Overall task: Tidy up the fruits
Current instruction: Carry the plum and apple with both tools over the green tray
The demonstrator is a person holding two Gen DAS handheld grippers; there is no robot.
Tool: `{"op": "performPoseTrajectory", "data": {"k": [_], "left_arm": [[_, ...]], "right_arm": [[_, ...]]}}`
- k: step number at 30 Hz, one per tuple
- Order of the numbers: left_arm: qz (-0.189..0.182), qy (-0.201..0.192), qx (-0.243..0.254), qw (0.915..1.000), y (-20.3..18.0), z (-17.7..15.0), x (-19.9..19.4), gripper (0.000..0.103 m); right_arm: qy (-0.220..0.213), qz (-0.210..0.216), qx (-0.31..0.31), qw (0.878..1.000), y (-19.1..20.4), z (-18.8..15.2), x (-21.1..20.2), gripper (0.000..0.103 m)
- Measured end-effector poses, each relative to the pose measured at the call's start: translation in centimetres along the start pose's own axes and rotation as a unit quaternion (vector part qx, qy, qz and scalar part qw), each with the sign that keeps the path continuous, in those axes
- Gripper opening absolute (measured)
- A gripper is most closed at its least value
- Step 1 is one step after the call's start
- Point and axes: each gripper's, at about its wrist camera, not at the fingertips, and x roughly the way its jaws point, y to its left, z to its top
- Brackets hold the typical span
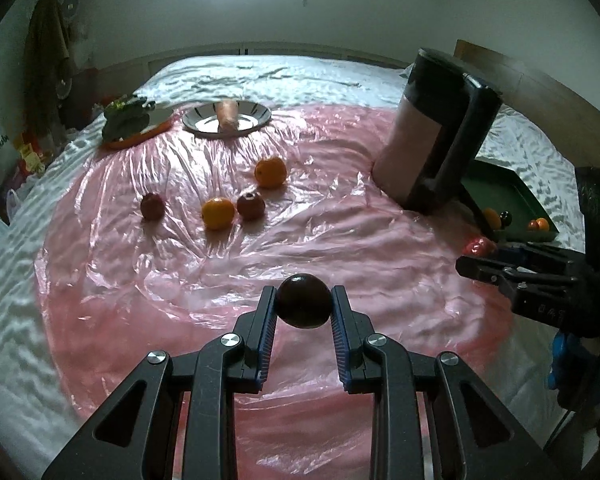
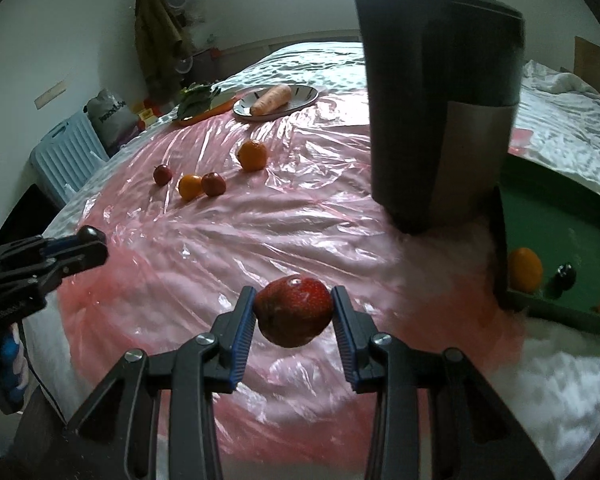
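Two claws hang over a bed covered by a pink plastic sheet (image 1: 340, 232), each clamped on one fruit. At the far left edge of the sheet, an orange tray of leafy greens (image 1: 126, 120) lies just beside a metal plate (image 1: 204, 120) carrying a carrot (image 1: 228, 114). Nearer, mid-sheet, four loose fruits sit in a loose cluster: a red apple (image 1: 153, 206), an orange (image 1: 218, 213) touching or almost touching a second red apple (image 1: 251, 206), and another orange (image 1: 271, 172) a little behind. A broad stretch of bare plastic lies between that cluster and the left claw (image 1: 303, 300), whose pads press a dark round plum (image 1: 303, 301) clear of the sheet. Further right, the right claw (image 2: 294, 312) grips a red apple (image 2: 294, 312) above open sheet. Beyond it a tall dark jug (image 2: 440, 120) stands at the sheet's right edge, close against a green tray (image 2: 560, 208). That tray holds an orange (image 2: 525, 270), a dark plum (image 2: 565, 276) and two more fruits at its near corner.
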Motion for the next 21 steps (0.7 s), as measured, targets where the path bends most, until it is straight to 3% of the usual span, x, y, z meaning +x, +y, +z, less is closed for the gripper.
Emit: {"op": "performPoseTrajectory", "data": {"k": [10,21], "left_arm": [[-0.011,-0.004,-0.001,0.9999,-0.3,-0.9,-1.5,0.023],[-0.030,0.007,0.018,0.9994,-5.1,-1.0,-1.8,0.023]], "right_arm": [[0.000,-0.005,0.038,0.999,0.0,-1.6,-0.8,0.044],[-0.024,-0.025,0.042,0.998,-2.8,-2.4,-4.6,0.044]]}}
